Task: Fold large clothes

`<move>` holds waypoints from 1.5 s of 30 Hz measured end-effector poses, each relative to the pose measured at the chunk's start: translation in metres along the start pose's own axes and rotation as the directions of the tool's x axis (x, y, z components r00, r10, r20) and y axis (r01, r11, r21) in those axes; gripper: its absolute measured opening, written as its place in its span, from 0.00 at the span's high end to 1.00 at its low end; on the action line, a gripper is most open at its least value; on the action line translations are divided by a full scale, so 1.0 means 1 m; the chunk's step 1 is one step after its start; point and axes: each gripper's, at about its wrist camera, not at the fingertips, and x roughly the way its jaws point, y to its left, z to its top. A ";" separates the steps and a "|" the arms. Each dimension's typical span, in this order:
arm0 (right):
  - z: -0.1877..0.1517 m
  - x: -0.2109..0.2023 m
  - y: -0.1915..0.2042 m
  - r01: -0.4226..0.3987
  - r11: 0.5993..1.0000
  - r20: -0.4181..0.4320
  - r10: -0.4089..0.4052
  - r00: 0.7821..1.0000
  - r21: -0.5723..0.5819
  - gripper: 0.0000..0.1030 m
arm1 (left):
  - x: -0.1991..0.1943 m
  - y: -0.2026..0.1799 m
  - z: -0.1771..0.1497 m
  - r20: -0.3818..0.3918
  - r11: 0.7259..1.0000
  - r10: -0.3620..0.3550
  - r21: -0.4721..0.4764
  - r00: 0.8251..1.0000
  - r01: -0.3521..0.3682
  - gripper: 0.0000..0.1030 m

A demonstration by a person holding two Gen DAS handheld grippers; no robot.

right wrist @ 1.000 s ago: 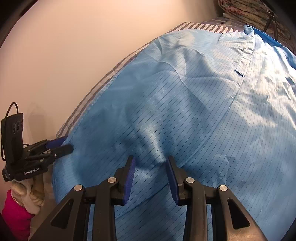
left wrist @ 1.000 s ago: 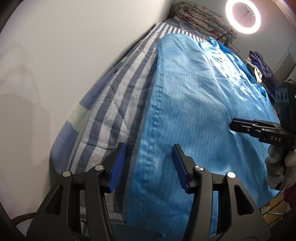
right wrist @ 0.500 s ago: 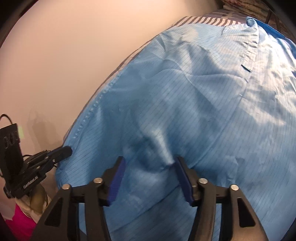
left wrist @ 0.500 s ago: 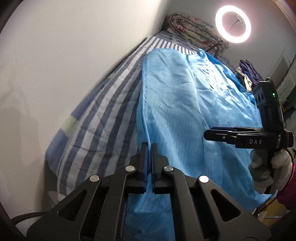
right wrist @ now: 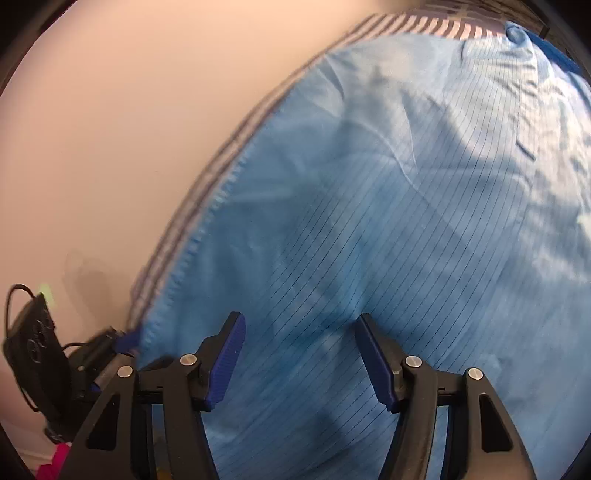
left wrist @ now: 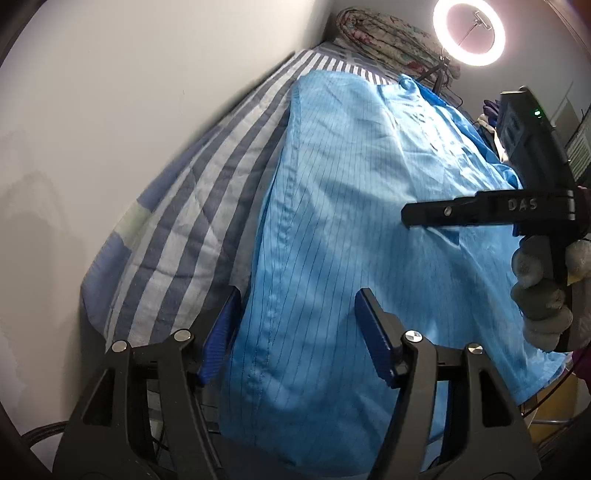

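A large light-blue pinstriped garment (left wrist: 369,206) lies spread flat on a bed. My left gripper (left wrist: 298,301) hangs over its near left seam. Its jaws are opening, and the cloth lies under the gap untouched by the blue pads (left wrist: 221,332). In the right wrist view the right gripper (right wrist: 300,321) hovers over the garment (right wrist: 388,221). Its jaws are opening too, with fabric beneath them and no grip. From the left wrist view the right gripper (left wrist: 410,218) shows side-on in a gloved hand (left wrist: 539,291). The left gripper (right wrist: 118,341) appears blurred at the garment's corner.
A blue-and-white striped bedsheet (left wrist: 207,206) runs along a white wall (left wrist: 110,110) on the left. A folded floral quilt (left wrist: 391,40) and a lit ring light (left wrist: 469,31) stand at the bed's far end. Dark clothes (left wrist: 489,107) are piled at the right.
The left gripper shut half a second ago and has opened wide again. The right gripper's jaws have widened, and it has shifted left over the garment.
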 end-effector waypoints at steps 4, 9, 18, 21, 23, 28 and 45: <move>-0.001 0.003 0.009 -0.012 1.000 0.016 0.013 1.000 -0.015 0.28 | 0.002 0.005 0.000 0.020 0.999 0.031 -0.004 0.999 -0.031 0.99; 0.011 -0.002 0.012 -0.041 0.999 0.004 0.041 0.999 0.029 0.30 | -0.022 0.003 0.004 0.084 0.998 -0.014 -0.060 0.996 0.020 1.00; 0.073 -0.016 0.066 -0.103 0.995 0.051 0.103 0.993 -0.012 0.30 | -0.047 -0.048 0.004 0.162 0.996 -0.009 0.093 0.987 -0.007 1.00; 0.089 0.001 0.084 -0.050 0.999 0.026 0.050 0.998 -0.019 0.30 | -0.046 -0.060 0.002 0.165 0.990 0.004 0.136 0.986 -0.027 1.00; 0.096 0.013 0.086 -0.018 1.000 0.008 0.018 1.000 -0.005 0.33 | -0.047 -0.066 0.001 0.168 0.986 0.012 0.161 0.986 -0.040 1.00; 0.102 0.039 0.091 0.036 0.999 -0.026 -0.036 0.999 0.001 0.80 | -0.049 -0.081 0.003 0.172 0.978 0.022 0.201 0.985 -0.057 1.00; 0.017 -0.085 -0.043 -0.211 0.951 0.283 0.143 0.948 0.226 1.00 | -0.079 -0.194 -0.005 0.101 0.906 -0.182 0.403 0.978 0.127 1.00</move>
